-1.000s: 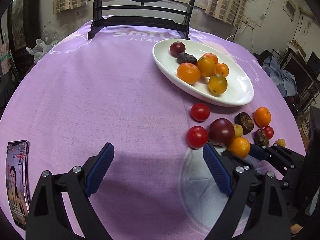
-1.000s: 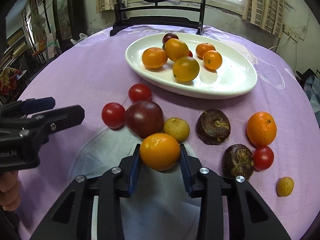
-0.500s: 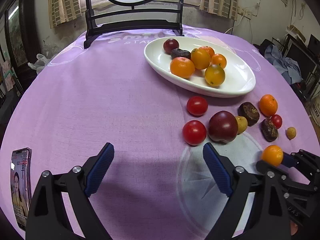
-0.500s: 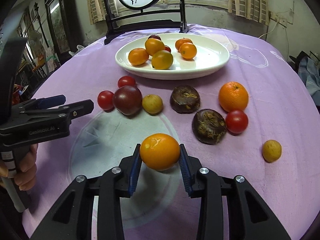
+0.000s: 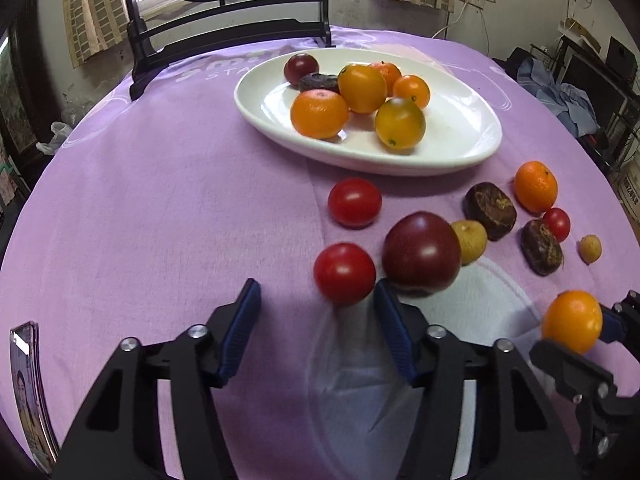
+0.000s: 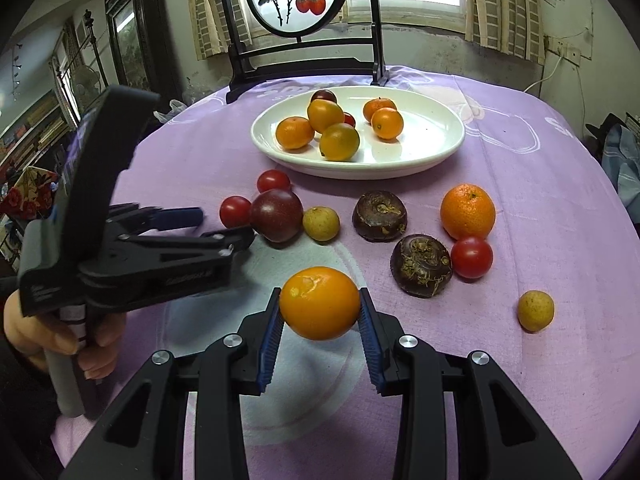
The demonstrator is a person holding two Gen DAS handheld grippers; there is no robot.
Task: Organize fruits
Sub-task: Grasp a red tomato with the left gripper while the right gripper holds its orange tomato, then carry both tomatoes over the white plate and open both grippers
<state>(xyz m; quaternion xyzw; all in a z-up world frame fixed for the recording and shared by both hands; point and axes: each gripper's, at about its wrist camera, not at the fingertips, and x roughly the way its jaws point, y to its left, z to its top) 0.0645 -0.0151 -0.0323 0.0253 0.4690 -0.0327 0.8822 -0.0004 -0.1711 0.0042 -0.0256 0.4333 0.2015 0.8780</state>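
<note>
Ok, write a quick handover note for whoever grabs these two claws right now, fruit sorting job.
Right claw: shut on an orange fruit, held above the cloth, not yet at the white plate.
Left claw: open, empty, near the red tomato and big dark plum.
Done: several orange fruits plus dark ones on the plate.
Left on the purple tablecloth: two red tomatoes by the plum, a third by the mandarin, two brown bulbs, two small yellow fruits. Probably plate the held fruit first.
</note>
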